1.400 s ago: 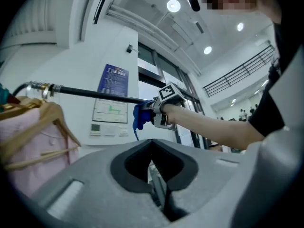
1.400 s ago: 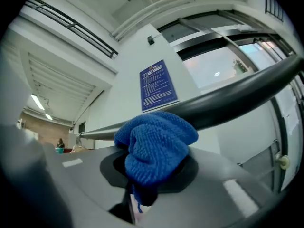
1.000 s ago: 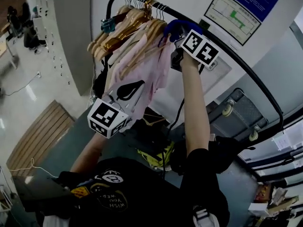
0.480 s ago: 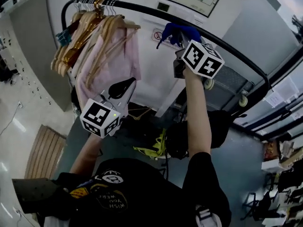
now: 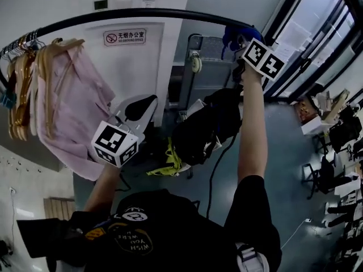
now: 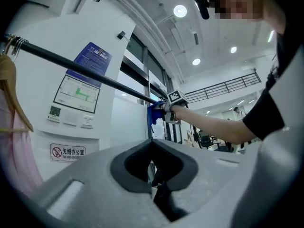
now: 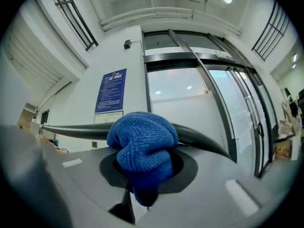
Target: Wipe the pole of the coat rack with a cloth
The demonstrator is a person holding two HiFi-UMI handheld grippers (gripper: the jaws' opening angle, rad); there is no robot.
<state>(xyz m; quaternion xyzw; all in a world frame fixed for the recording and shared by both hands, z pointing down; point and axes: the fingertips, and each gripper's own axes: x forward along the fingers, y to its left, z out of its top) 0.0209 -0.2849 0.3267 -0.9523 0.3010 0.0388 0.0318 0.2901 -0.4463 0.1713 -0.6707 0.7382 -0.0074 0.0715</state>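
Right gripper: clamped on blue cloth against pole. Left gripper: closed, empty. Best slid along pole with even pressure.

Office-type hall: wall notice, glass doors, ceiling downlights.

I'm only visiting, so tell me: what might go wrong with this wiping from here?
1. The blue cloth is a bunched wad pinched in the right gripper. Dragging it along the pole may tug it loose.
2. The pole bends downward just beside the cloth, so contact could be lost on the curve.
3. Wooden hangers and a pink shirt crowd the pole's far end. A wipe toward them would likely bump them.
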